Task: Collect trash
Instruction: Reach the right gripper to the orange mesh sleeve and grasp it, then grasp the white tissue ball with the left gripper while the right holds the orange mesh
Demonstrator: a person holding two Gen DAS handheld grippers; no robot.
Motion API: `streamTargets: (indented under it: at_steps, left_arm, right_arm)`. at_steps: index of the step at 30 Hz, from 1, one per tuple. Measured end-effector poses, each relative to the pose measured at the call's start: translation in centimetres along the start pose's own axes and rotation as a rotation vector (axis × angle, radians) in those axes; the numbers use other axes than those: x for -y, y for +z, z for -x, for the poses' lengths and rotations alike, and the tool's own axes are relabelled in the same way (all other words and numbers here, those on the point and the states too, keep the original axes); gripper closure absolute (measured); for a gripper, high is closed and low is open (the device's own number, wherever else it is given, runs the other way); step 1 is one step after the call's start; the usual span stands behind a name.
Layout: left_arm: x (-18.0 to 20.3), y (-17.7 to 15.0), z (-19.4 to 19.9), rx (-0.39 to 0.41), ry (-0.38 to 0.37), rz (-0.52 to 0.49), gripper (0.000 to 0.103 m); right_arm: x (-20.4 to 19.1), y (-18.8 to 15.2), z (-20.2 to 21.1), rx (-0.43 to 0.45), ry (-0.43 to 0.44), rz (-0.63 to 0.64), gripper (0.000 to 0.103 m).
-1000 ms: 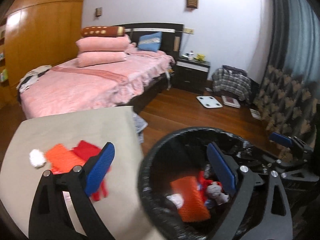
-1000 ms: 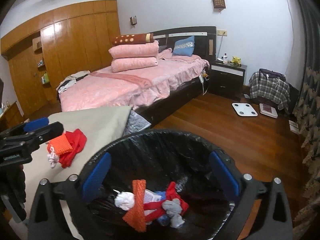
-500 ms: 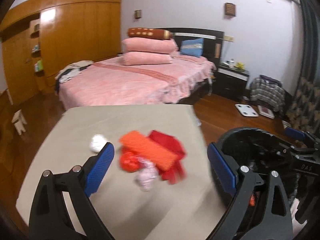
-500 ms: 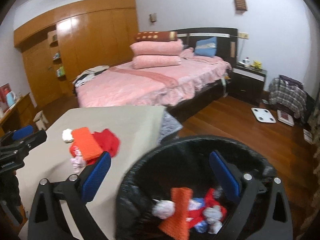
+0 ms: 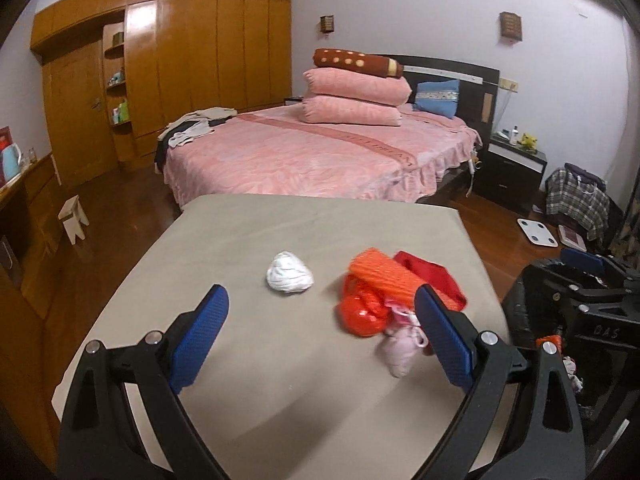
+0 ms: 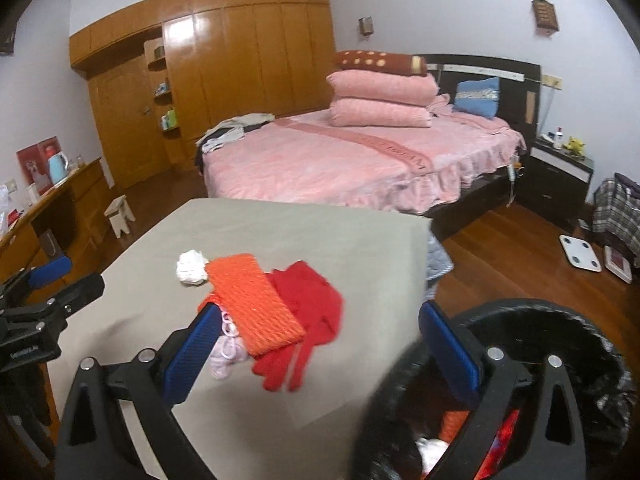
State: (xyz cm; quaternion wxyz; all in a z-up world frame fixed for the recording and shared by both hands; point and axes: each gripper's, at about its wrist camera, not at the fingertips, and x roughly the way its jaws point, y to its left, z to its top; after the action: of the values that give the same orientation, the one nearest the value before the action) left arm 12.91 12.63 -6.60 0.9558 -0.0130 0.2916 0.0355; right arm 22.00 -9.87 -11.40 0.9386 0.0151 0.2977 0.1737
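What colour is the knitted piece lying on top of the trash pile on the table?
Bright orange knitted piece, clearest in the right wrist view.

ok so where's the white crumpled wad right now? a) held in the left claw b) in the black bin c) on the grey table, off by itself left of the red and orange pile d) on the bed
c: the white wad lies on the grey table, apart from the orange net and red pile, with the open left claw empty.

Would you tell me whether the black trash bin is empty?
Not empty: the trash bin already holds orange, red and white scraps at its bottom.
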Motion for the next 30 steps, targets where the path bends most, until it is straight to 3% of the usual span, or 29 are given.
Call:
streamTargets:
  at_steps: [4, 14, 22, 30]
  left_arm:
    - [-1.8, -0.3, -1.0, -0.008, 0.021, 0.025, 0.012]
    - [-4.8, -0.5, -4.4, -0.051, 0.058, 0.064, 0.012]
    - [-5.1, -0.5, -6.3, -0.064, 0.055, 0.069, 0.012]
    - [-4.9, -0.3, -7.6, -0.072, 0.048, 0.067, 0.012]
  right_arm:
    - [-1.8, 0.1, -2.7, -0.037, 0.020, 0.029, 0.010]
    - [-4.3, -0.3, -9.6, -0.144, 0.065, 0.082, 0.030]
    - [-4.7, -0.7, -12.1, -0.200, 0.103, 0.090, 0.033]
    - [-4.5, -0.6, -12.0, -0.222, 0.228, 0.063, 0.077]
